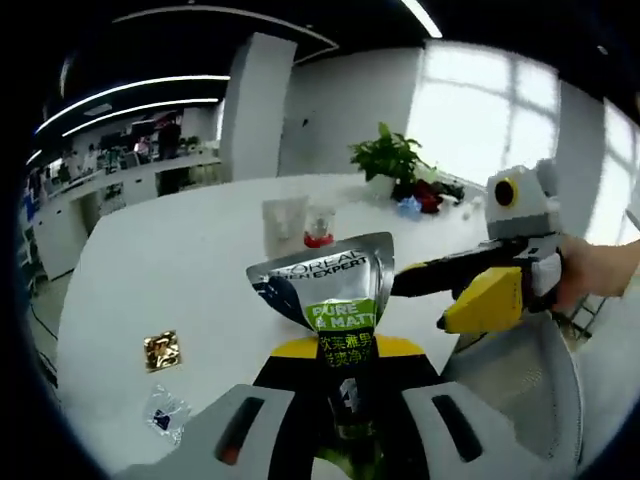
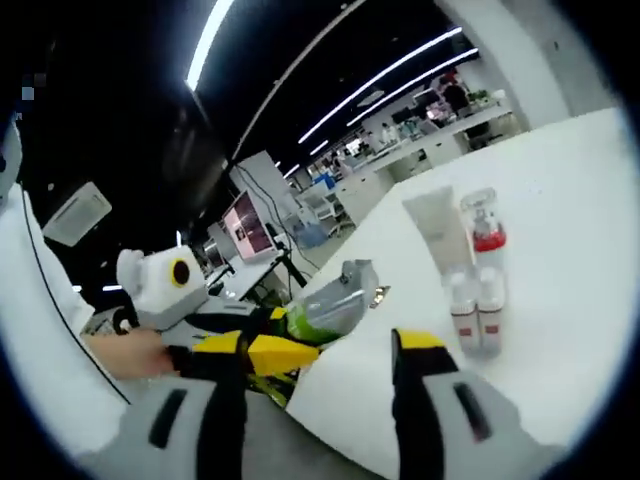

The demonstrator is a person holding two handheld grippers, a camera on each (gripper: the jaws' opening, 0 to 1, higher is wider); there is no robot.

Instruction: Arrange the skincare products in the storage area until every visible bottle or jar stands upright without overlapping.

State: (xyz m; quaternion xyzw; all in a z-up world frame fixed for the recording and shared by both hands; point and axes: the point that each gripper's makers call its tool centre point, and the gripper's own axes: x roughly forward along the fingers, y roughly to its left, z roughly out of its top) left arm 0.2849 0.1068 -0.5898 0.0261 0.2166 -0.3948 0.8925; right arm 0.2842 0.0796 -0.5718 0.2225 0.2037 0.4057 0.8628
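Observation:
A grey L'Oreal tube (image 1: 338, 300) with a green label stands crimped end up between my left gripper's (image 1: 345, 372) jaws, which are shut on its lower part. My right gripper (image 1: 470, 290) comes in from the right, close beside the tube but apart from it. In the right gripper view my right gripper (image 2: 320, 365) is open with nothing between its jaws, and the held tube (image 2: 330, 300) shows at the left. Upright on the white table (image 2: 570, 250) stand a white tube (image 2: 440, 228), a clear bottle with a red band (image 2: 483, 222) and two small red-labelled bottles (image 2: 475, 312).
A gold packet (image 1: 161, 350) and a clear sachet (image 1: 165, 410) lie flat on the table's left side. A potted plant (image 1: 388, 158) and small items stand at the far edge. A person's hand (image 1: 592, 272) holds the right gripper. Desks and screens fill the room behind.

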